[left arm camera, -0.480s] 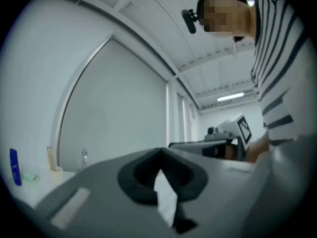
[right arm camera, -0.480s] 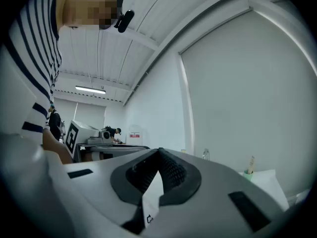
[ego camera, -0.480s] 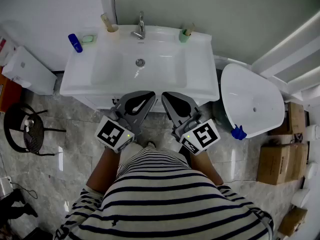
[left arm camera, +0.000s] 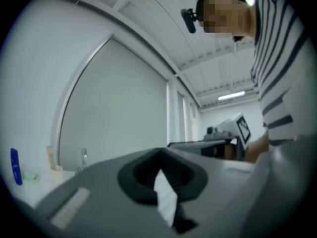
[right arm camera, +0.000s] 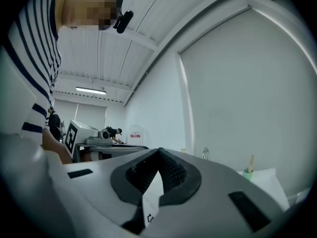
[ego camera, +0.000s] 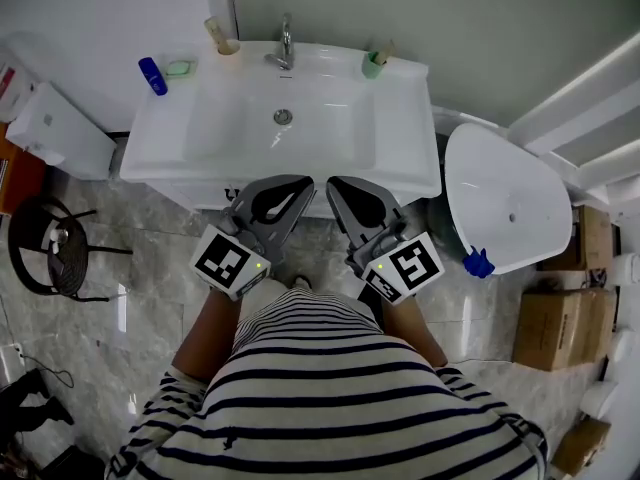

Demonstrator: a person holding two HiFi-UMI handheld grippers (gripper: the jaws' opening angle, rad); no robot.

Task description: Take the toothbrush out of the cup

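Observation:
A white sink [ego camera: 400, 158] stands in front of me. A green cup [ego camera: 371, 66] at its back right corner holds a toothbrush [ego camera: 381, 53] that leans right. At the back left, a beige cup [ego camera: 228, 47] holds another upright item [ego camera: 214, 30]. My left gripper [ego camera: 303, 188] and right gripper [ego camera: 335, 187] hang side by side before the sink's front edge, both shut and empty, far from either cup. The left gripper view shows shut jaws [left arm camera: 160, 153] and the beige cup [left arm camera: 56, 171] at far left. In the right gripper view, shut jaws [right arm camera: 159, 152] stand left of the green cup [right arm camera: 248, 175].
A tap [ego camera: 284, 44] stands at the sink's back middle, a blue bottle [ego camera: 152, 75] and a green soap dish [ego camera: 179, 67] at its back left. A white oval tub [ego camera: 505, 203] lies right of the sink, cardboard boxes [ego camera: 555, 328] beyond it. A black stool [ego camera: 50, 258] stands at left.
Both grippers stay shut in the same place before the sink. Only the head view has shifted a little.

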